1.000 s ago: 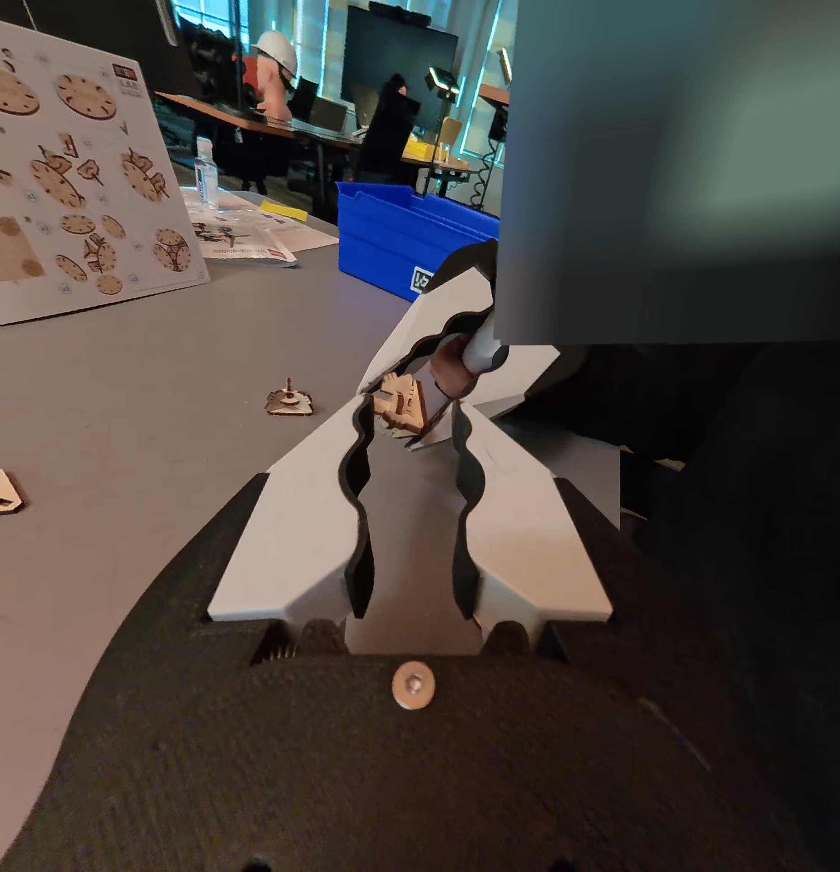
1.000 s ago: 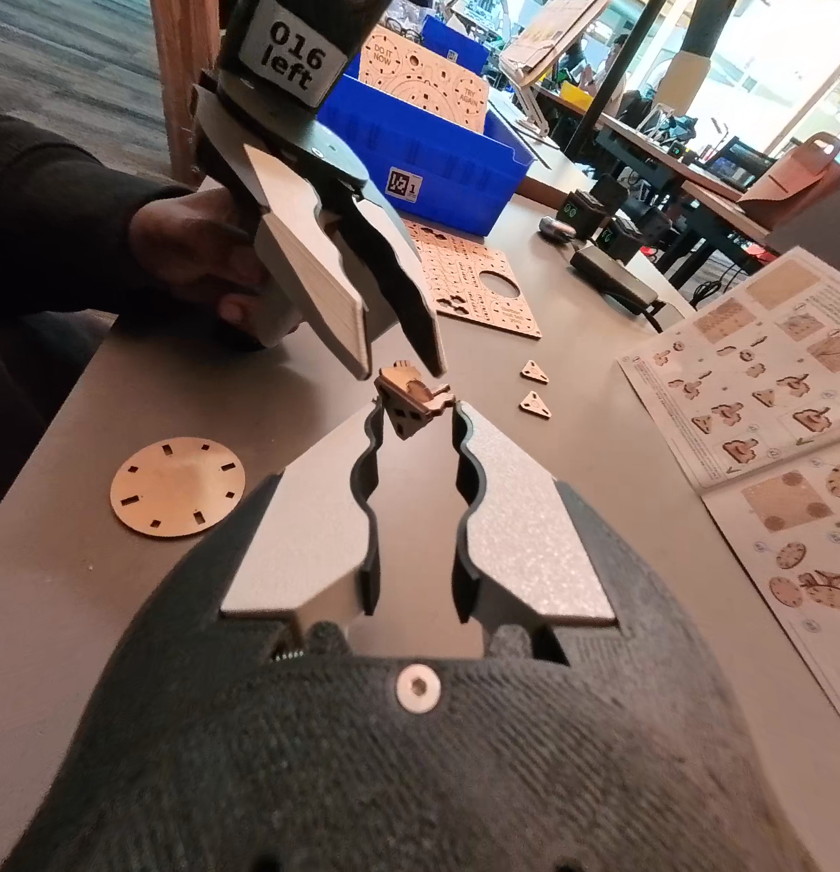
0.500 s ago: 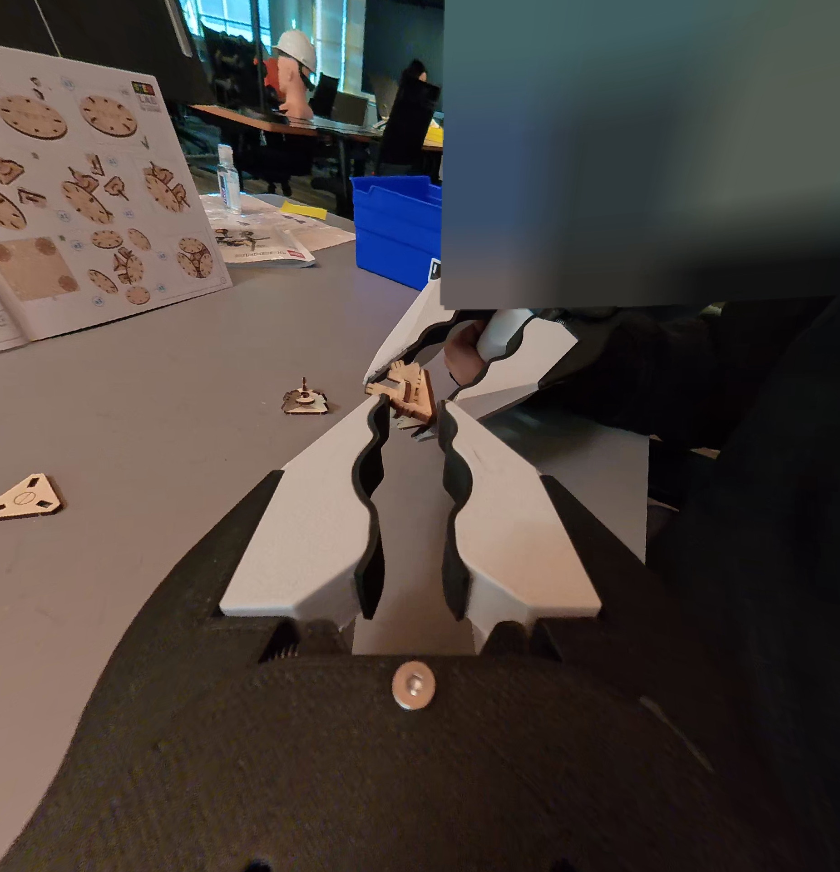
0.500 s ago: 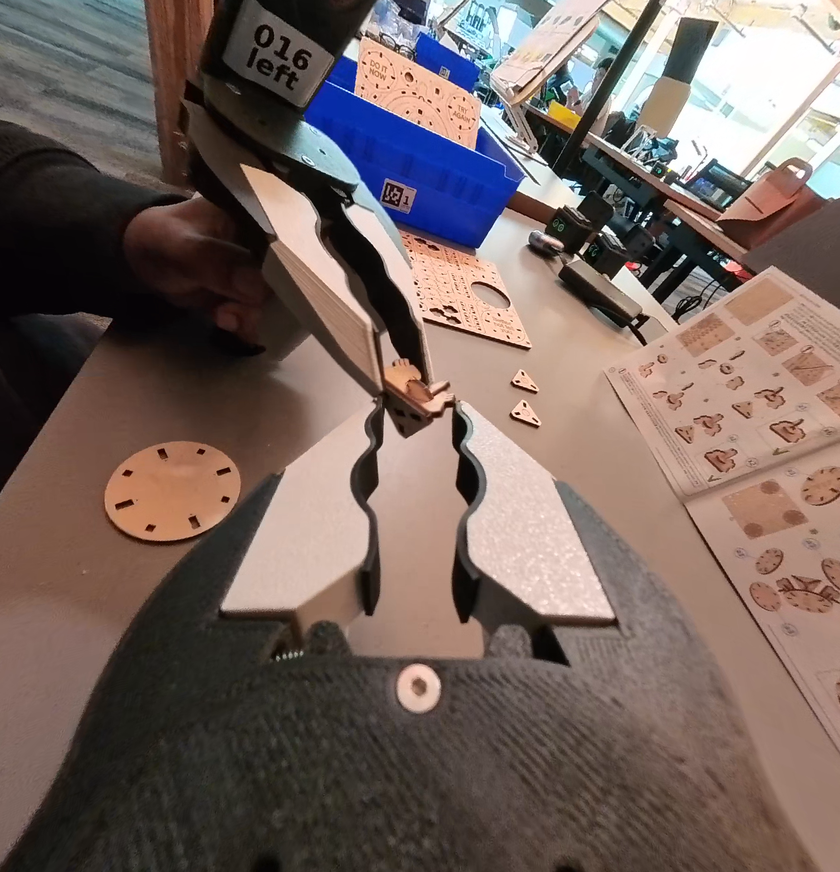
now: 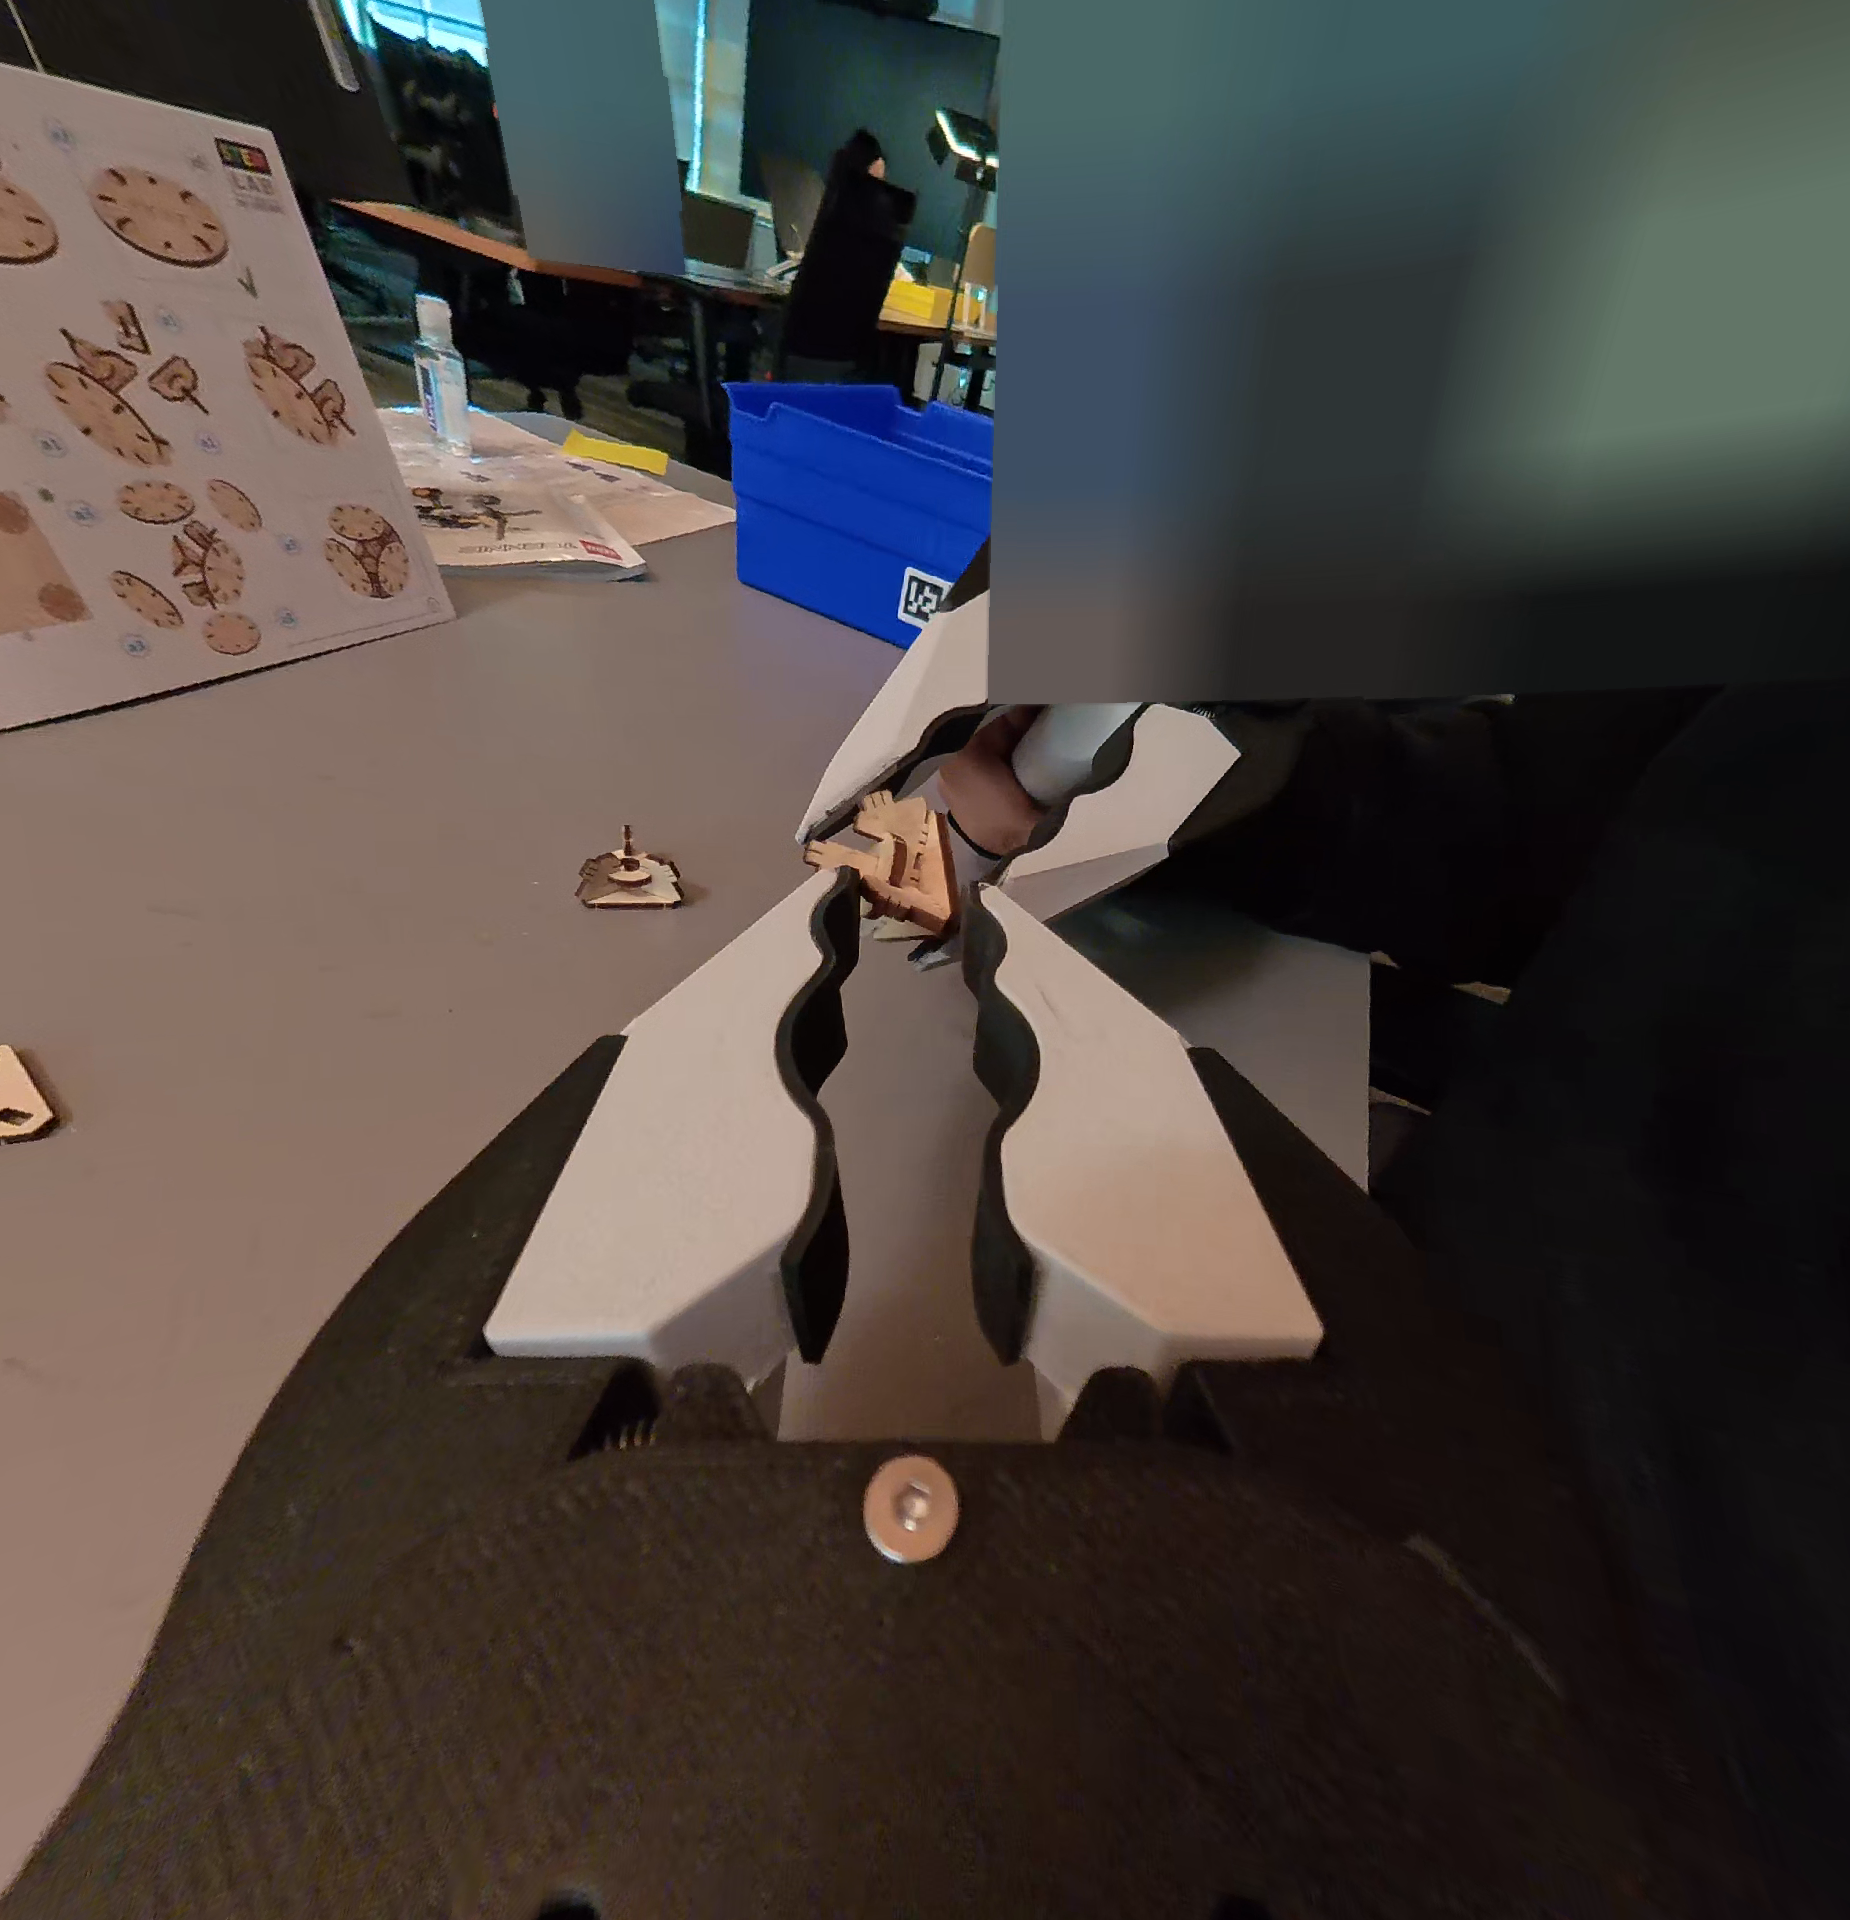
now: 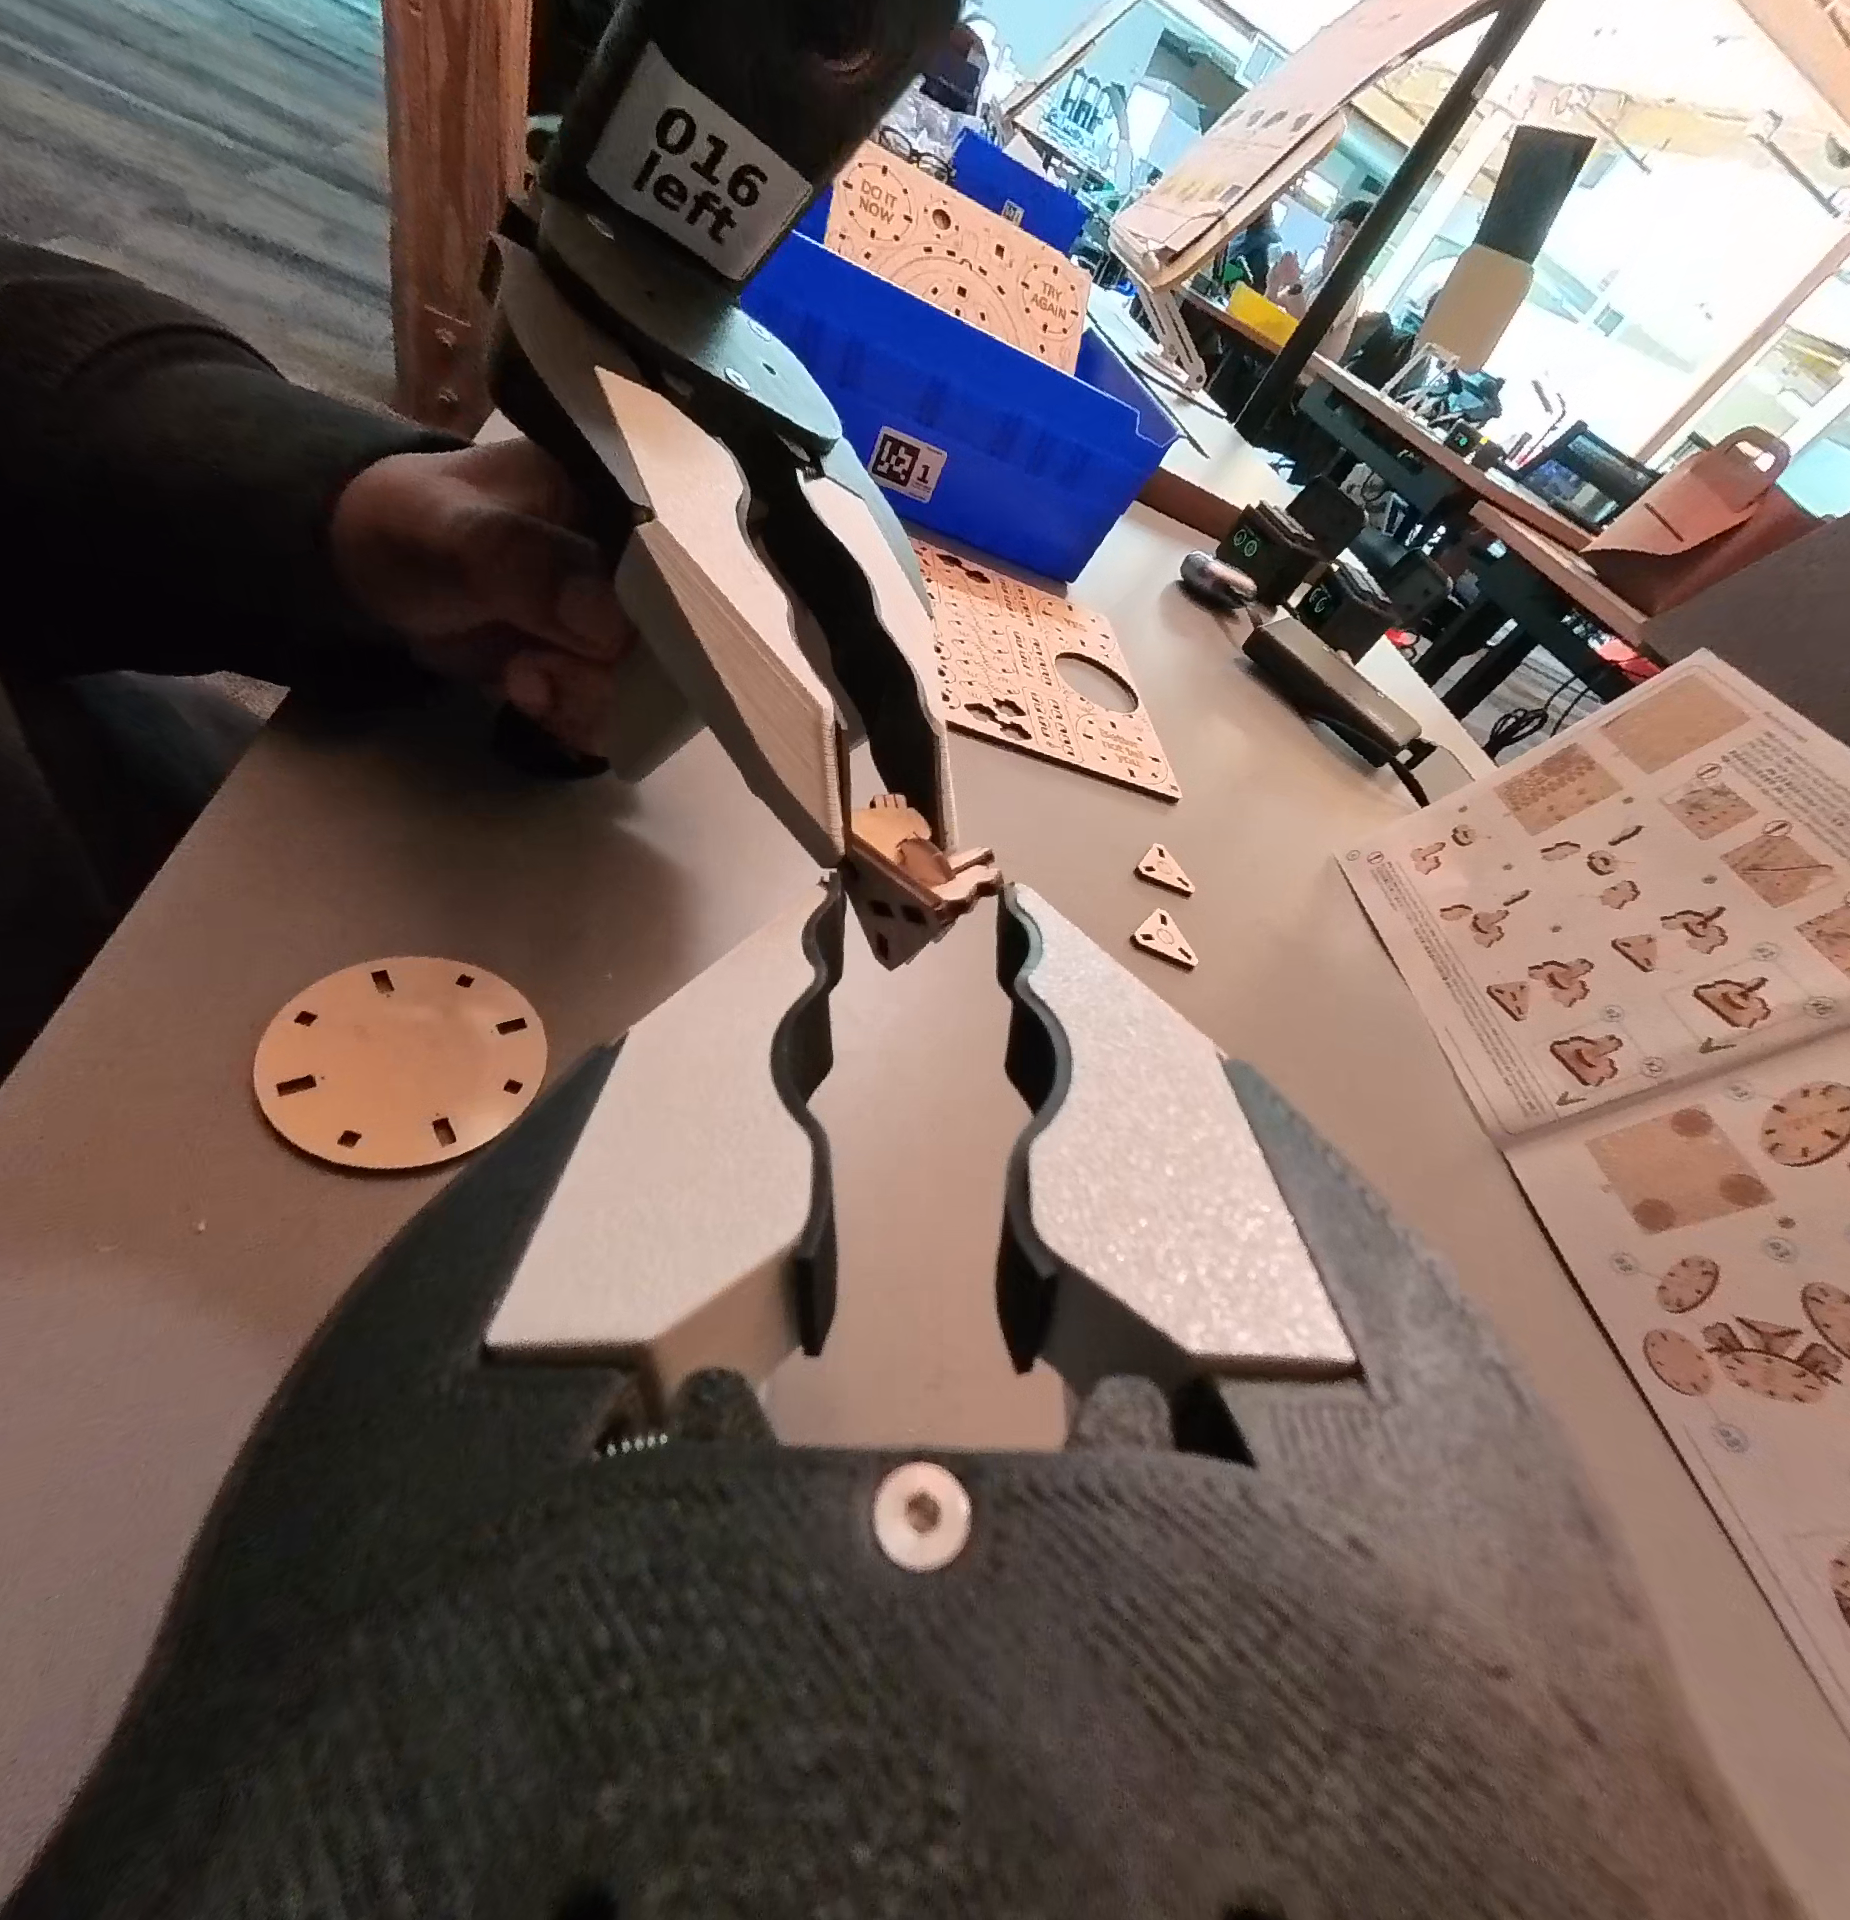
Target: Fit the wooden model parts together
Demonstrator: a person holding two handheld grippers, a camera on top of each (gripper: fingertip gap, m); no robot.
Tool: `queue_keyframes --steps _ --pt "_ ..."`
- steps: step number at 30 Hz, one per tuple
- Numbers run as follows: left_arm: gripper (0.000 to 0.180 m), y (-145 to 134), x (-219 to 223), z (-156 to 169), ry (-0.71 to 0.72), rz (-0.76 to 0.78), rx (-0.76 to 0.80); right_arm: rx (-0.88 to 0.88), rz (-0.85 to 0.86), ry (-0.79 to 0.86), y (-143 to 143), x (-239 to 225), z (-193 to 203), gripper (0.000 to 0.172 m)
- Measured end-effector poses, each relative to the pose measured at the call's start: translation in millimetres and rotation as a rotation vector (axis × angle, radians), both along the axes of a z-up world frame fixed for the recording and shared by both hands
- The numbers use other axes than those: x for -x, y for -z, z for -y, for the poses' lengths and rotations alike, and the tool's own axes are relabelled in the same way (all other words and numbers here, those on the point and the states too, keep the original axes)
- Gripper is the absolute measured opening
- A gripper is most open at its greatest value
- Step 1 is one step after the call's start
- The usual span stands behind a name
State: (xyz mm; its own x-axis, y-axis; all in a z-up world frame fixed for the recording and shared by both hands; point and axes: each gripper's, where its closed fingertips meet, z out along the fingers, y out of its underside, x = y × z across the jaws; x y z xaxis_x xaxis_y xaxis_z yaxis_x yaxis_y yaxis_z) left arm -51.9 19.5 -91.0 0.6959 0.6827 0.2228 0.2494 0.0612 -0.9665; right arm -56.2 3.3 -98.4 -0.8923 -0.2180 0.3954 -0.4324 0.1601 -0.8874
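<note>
**Small wooden piece gripped from both sides above the table**

A small wooden piece [image 6: 913, 891], built from a triangular plate with slotted parts on top, is held in the air just above the grey table [image 6: 630, 852]. It is clamped by the right gripper [image 6: 917, 906], whose pads are pressed against its left corner and its projecting tab. The upper part of the same piece is clenched by the left gripper [image 6: 890, 821], which comes down from above and is held by a hand [image 6: 485, 592] in a dark sleeve. In the left wrist view the piece [image 5: 893, 854] is seen between both pairs of fingers. A round wooden disc [image 6: 399, 1064] lies on the table to the left, two small wooden triangles [image 6: 1163, 902] lie to the right, and beyond them are a cut-out wooden sheet [image 6: 1046, 675], a blue bin [image 6: 962, 416] and printed instruction sheets [image 6: 1648, 935].
</note>
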Motion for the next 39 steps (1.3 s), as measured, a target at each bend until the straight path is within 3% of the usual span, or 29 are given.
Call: queue_keyframes --steps 7,15,25,32,39 --pt "0.017 -3.1 -3.2 -1.1 0.029 -0.011 -0.020 -0.034 0.085 -0.051 5.3 -5.1 -1.2 0.036" --pt "0.017 -12.1 -14.0 -3.5 0.143 0.005 -0.136 0.040 0.094 -0.130 -8.4 -12.5 -9.8 0.021" --pt "0.017 -20.4 -38.2 -20.6 0.377 0.056 -0.256 0.077 0.174 -0.256 -19.1 -33.4 -17.6 0.042" --pt "0.017 -23.4 -46.1 -25.7 0.430 0.041 -0.259 0.096 0.129 -0.313 -24.1 -47.8 -22.5 0.027" --pt "0.017 -26.4 -45.6 -23.0 0.424 0.032 -0.280 0.109 0.131 -0.306 -28.2 -46.3 -23.1 0.026"
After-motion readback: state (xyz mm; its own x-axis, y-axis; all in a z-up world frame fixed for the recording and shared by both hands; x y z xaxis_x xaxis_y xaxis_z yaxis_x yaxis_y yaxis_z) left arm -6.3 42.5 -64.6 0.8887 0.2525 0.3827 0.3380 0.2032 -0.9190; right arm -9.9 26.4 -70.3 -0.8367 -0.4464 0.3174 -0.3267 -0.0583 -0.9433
